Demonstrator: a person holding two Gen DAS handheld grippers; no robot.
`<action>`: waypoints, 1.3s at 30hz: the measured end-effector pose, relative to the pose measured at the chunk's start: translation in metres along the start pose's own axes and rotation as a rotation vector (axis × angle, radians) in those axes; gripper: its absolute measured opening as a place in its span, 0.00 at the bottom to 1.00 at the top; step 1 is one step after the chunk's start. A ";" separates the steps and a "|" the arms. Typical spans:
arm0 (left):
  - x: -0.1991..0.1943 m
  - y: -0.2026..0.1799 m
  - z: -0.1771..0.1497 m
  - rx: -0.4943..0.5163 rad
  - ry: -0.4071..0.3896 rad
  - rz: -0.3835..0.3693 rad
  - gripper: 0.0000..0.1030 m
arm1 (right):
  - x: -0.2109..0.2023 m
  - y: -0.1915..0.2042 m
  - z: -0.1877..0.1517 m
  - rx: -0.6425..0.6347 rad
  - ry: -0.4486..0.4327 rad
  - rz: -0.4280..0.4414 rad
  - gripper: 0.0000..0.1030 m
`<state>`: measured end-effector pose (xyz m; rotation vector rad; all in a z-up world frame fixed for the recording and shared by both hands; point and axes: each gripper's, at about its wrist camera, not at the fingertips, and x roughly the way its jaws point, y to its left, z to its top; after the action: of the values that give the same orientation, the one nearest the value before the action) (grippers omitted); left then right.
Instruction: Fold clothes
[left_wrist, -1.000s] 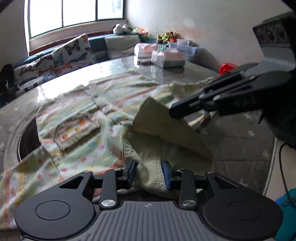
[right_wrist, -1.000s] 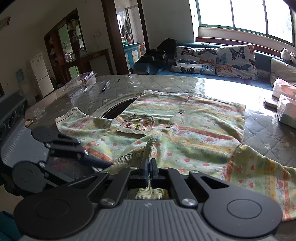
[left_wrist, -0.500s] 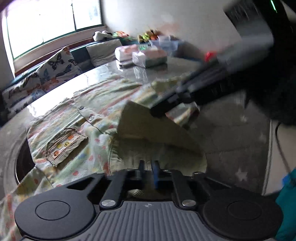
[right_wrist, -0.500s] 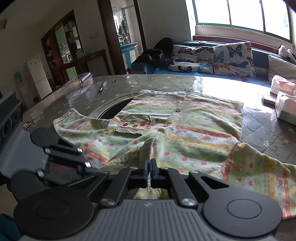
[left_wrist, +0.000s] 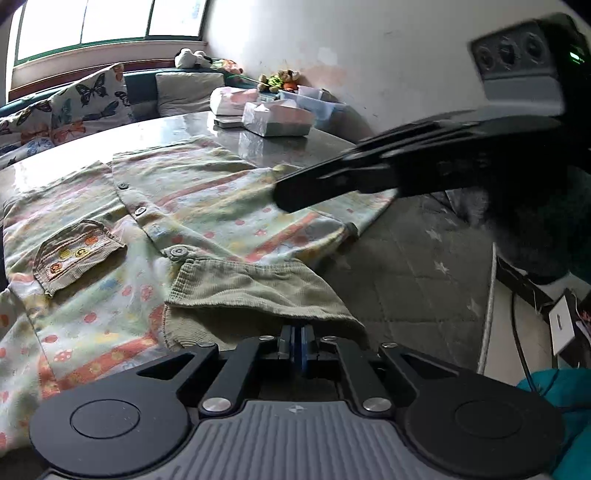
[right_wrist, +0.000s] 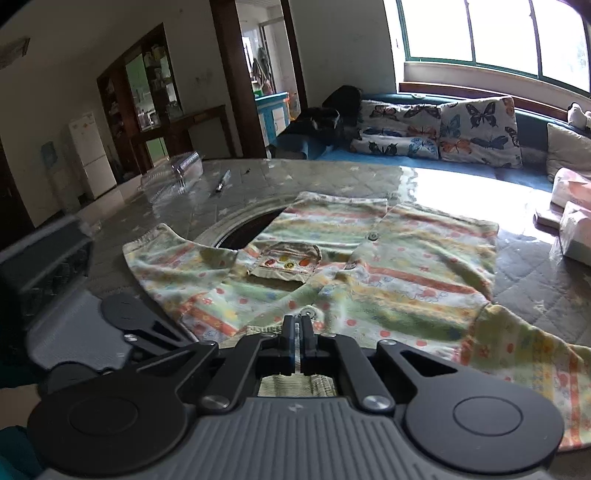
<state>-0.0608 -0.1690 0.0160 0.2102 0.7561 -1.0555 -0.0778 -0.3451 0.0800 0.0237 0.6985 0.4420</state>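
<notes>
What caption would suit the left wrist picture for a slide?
Left gripper shut at the shirt's green collar on a round table, the right gripper close alongside.

The shirt (left_wrist: 207, 199) is soft printed cotton-like cloth, matt and lightly creased; its collar (left_wrist: 255, 291) and chest pocket (left_wrist: 74, 251) are ribbed corduroy. The table (right_wrist: 332, 181) has a glossy, reflective top over a quilted star pattern. The left gripper (left_wrist: 298, 341) is matt black plastic with shiny metal rivets and a ribbed grey housing. The cushions (right_wrist: 476, 129) are printed fabric.
</notes>
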 end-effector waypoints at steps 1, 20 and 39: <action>-0.002 -0.001 -0.001 0.009 0.002 0.009 0.05 | 0.005 0.000 0.000 -0.002 0.011 0.005 0.06; -0.122 0.085 -0.046 -0.404 -0.180 0.562 0.55 | 0.058 0.021 -0.019 -0.127 0.121 0.018 0.35; -0.154 0.197 -0.073 -0.772 -0.206 1.021 0.09 | 0.057 0.026 -0.018 -0.132 0.118 0.014 0.48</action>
<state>0.0299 0.0747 0.0248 -0.1770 0.6833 0.2089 -0.0600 -0.3005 0.0354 -0.1227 0.7842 0.5055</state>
